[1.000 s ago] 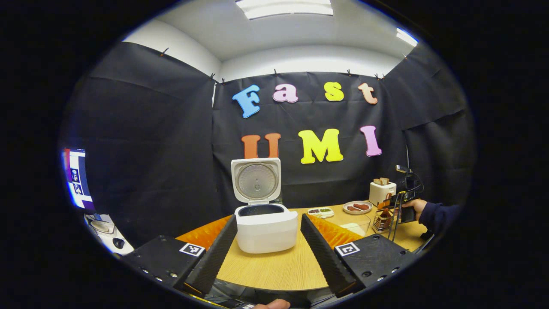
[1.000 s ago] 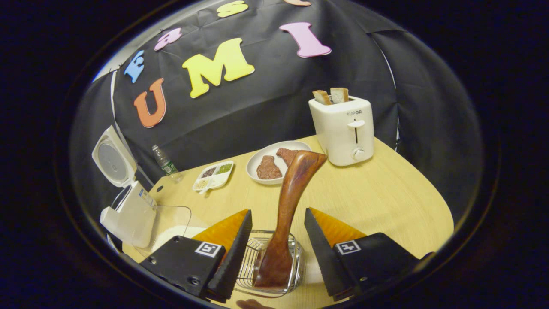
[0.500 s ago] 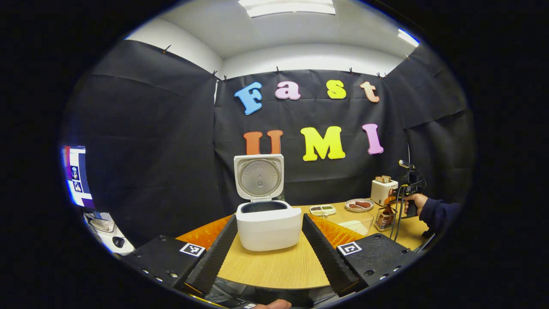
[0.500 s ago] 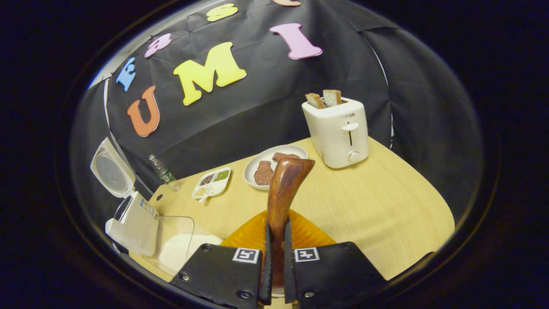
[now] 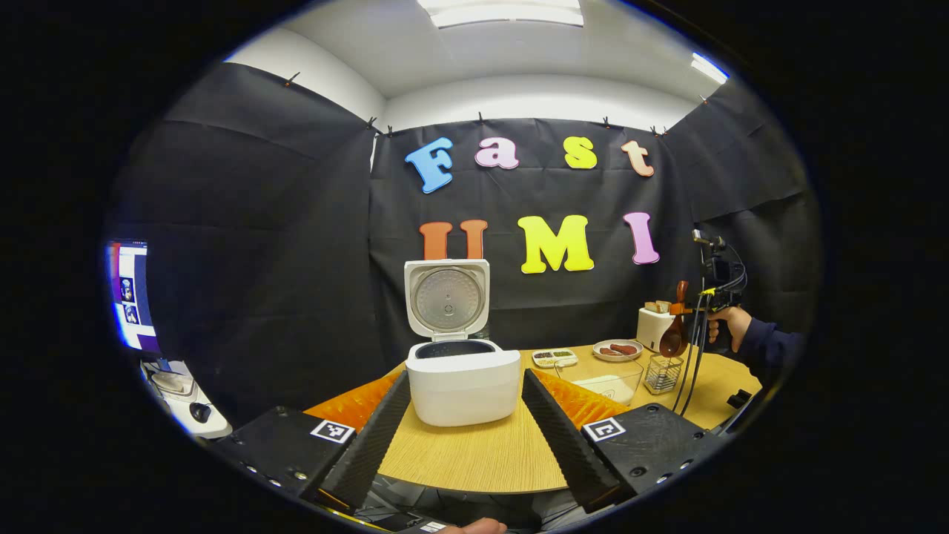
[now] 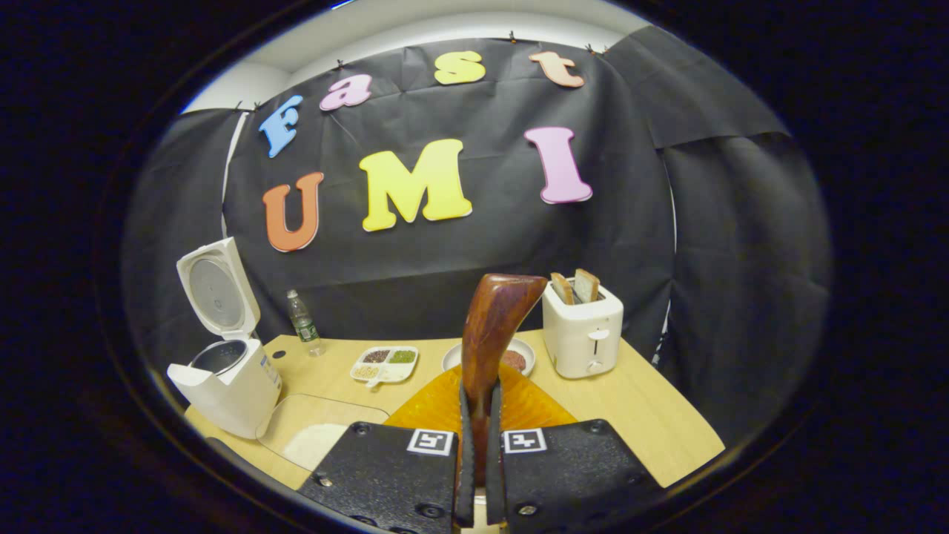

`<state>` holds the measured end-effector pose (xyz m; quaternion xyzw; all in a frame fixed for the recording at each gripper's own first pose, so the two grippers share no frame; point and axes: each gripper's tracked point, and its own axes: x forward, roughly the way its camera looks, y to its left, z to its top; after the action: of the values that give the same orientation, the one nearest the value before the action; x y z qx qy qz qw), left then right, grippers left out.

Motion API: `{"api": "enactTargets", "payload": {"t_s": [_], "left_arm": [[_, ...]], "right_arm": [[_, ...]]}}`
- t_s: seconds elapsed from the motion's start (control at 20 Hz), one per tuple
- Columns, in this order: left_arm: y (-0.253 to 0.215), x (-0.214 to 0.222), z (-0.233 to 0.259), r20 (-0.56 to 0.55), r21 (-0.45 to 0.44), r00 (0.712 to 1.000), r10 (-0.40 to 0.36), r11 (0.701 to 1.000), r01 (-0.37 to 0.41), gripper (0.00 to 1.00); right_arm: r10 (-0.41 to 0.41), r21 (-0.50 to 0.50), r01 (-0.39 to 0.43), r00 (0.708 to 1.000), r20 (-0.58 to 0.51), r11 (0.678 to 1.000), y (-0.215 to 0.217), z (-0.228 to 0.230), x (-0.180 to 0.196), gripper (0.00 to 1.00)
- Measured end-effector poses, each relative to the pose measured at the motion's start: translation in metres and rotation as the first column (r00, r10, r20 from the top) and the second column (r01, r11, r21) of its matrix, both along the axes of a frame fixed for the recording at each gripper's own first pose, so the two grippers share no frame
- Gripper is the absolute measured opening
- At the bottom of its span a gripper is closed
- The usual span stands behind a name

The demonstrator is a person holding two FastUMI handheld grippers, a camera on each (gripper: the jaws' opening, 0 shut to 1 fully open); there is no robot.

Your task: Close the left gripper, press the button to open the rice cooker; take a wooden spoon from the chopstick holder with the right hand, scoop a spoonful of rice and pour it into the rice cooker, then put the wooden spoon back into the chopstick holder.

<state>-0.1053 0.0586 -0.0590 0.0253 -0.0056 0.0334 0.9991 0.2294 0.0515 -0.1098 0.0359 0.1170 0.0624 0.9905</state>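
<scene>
Dark wood clamped: the right gripper [image 6: 475, 475] pinches the wooden spoon [image 6: 491, 348] by its handle, bowl down, above the chopstick holder [image 5: 662, 373].
The left gripper [image 5: 463, 430], fingers spread, idles before the open rice cooker [image 5: 461, 374]; the glass rice bowl [image 5: 608, 383] sits between cooker and holder, handy for scooping.

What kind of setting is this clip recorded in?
Likely a staged kitchen booth, not a home: black cloth walls, one wooden table with a rice cooker and toaster.
</scene>
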Motion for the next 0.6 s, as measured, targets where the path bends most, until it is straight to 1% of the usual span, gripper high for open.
{"api": "enactTargets", "payload": {"t_s": [0.1,0.3,0.45,0.55,0.6], "left_arm": [[0.004,-0.004,0.002,0.007,0.0,1.0,0.004,1.0,-0.004,0.96],[0.011,-0.01,0.001,0.014,-0.024,1.0,0.004,1.0,-0.004,0.96],[0.016,-0.013,0.001,0.021,-0.026,1.0,0.011,1.0,-0.011,0.96],[0.016,-0.015,-0.002,0.02,-0.024,1.0,0.007,1.0,-0.006,0.96],[0.017,-0.016,-0.004,0.017,-0.021,1.0,0.003,1.0,-0.002,0.96]], "right_arm": [[0.017,-0.013,-0.017,0.999,0.029,1.0,0.024,0.013,-0.009,0.11],[0.084,-0.06,-0.077,0.99,0.117,0.995,0.088,0.03,-0.026,0.11],[0.137,-0.115,-0.122,0.982,0.133,0.986,0.139,0.013,-0.03,0.11],[0.149,-0.134,-0.133,0.982,0.116,0.982,0.162,-0.011,-0.027,0.1],[0.141,-0.138,-0.126,0.984,0.105,0.982,0.169,-0.024,-0.024,0.1]]}}
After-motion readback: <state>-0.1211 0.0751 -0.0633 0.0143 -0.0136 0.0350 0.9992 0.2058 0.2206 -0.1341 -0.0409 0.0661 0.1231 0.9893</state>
